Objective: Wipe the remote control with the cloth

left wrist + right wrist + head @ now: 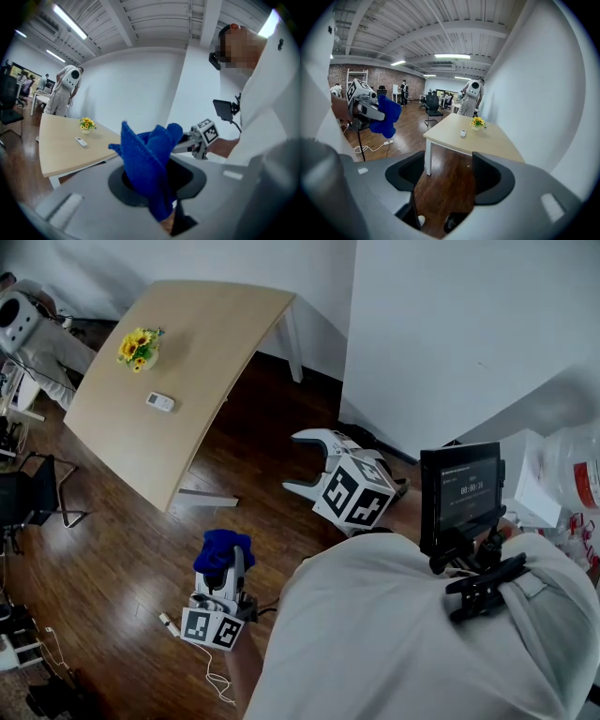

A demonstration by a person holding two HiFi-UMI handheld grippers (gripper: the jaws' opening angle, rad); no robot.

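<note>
A small white remote control (159,401) lies on the light wooden table (216,343), near a pot of yellow flowers (139,347); the remote control (81,141) also shows far off in the left gripper view and, as a small white remote control (462,133), in the right gripper view. My left gripper (223,568) hangs over the floor, well short of the table, shut on a bunched blue cloth (222,548); the blue cloth (150,161) fills its jaws. My right gripper (314,463) is held higher, open, with nothing between its jaws.
Dark wood floor (122,577) lies between me and the table. A white cable with a plug (169,623) trails on the floor. Black chairs (33,493) stand at the left. A white humanoid robot (19,324) stands beyond the table. A white wall (441,324) is at right.
</note>
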